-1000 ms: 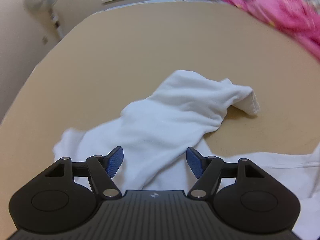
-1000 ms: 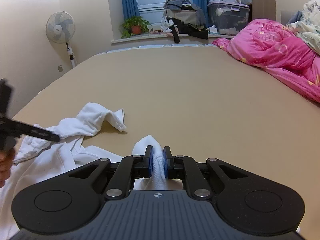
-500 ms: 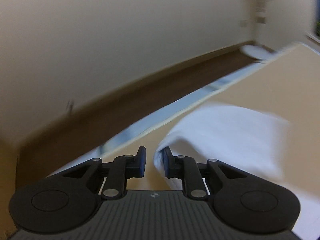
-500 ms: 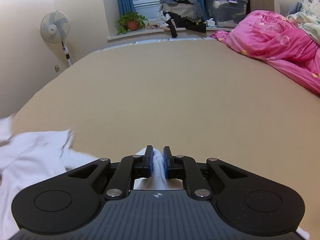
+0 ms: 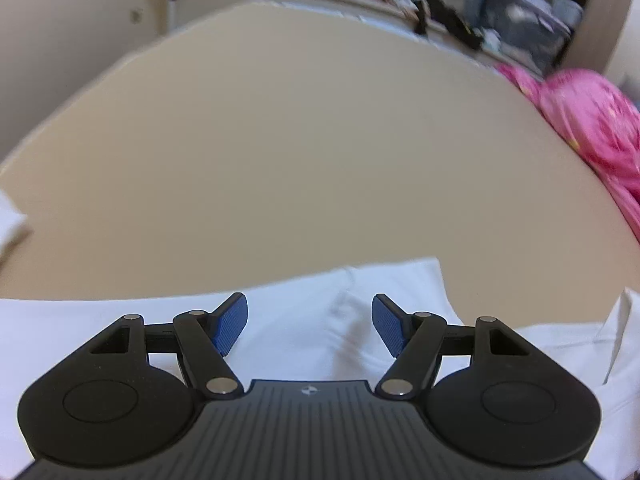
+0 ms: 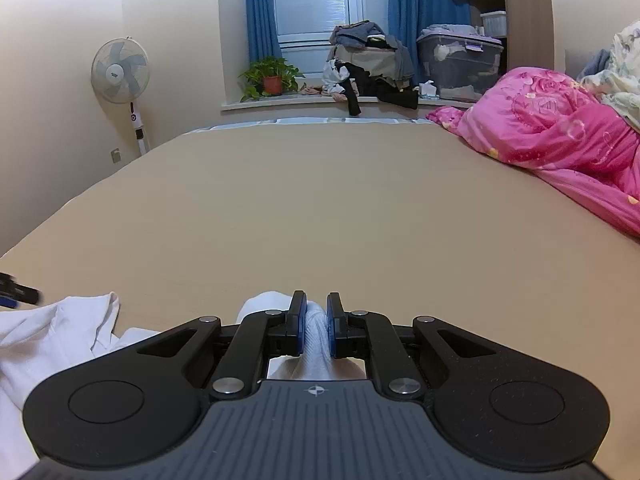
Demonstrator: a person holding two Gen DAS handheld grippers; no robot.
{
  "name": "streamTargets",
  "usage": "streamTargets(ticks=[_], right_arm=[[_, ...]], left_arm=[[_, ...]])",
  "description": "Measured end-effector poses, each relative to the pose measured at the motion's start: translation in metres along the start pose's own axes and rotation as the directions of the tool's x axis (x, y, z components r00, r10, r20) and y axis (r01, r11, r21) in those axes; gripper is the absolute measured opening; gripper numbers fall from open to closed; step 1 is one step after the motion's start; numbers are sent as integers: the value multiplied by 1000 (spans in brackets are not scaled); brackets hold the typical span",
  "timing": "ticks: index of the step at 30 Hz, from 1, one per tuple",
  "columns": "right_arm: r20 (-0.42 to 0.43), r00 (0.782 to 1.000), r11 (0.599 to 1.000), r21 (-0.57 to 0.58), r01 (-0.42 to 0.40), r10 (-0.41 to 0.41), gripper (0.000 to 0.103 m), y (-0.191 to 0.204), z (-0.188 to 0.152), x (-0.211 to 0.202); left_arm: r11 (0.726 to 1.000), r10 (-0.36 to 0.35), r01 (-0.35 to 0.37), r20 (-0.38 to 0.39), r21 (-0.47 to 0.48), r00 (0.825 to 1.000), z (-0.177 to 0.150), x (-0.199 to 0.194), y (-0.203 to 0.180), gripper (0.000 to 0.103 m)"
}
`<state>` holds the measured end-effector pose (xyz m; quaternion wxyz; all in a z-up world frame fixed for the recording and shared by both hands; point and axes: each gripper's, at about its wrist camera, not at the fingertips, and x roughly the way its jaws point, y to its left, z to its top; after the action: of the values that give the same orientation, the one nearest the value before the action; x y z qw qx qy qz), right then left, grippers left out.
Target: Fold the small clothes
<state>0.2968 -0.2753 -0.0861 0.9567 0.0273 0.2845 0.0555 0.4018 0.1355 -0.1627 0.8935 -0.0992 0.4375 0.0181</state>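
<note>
White cotton shirt point(image 5: 328, 320) lies spread on the tan bed point(image 6: 320, 200); right gripper point(image 6: 316, 326) pinches a fold, left gripper point(image 5: 309, 326) gapes empty above it, likely needing a fresh hold before folding.

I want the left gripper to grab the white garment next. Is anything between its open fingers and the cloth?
Nothing visible: the left gripper hangs open directly over the white garment, with only bare cloth between its fingers.

I'm seeing the white garment point(image 5: 332, 320) lying crumpled along the near edge of the tan bed point(image 5: 304, 160), one fold bunching upward.
</note>
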Motion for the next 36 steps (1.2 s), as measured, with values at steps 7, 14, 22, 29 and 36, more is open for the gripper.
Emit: streamTargets(ticks=[7, 14, 22, 29, 36], right_arm=[[-12, 1000, 1000, -14, -4, 4, 10, 2, -2, 3], [74, 997, 999, -17, -36, 38, 10, 5, 31, 3], [-87, 996, 992, -123, 22, -33, 13, 38, 75, 107], [-47, 993, 993, -50, 104, -106, 17, -13, 65, 35], [-130, 983, 897, 406, 174, -132, 24, -114, -5, -80]], left_arm=[[984, 28, -28, 5, 174, 1000, -4, 30, -18, 9], [999, 23, -20, 120, -29, 993, 18, 1, 23, 8], [992, 1, 18, 151, -125, 988, 29, -23, 34, 12], [980, -197, 196, -45, -25, 979, 15, -11, 9, 35], [996, -67, 73, -103, 52, 992, 4, -14, -22, 36]])
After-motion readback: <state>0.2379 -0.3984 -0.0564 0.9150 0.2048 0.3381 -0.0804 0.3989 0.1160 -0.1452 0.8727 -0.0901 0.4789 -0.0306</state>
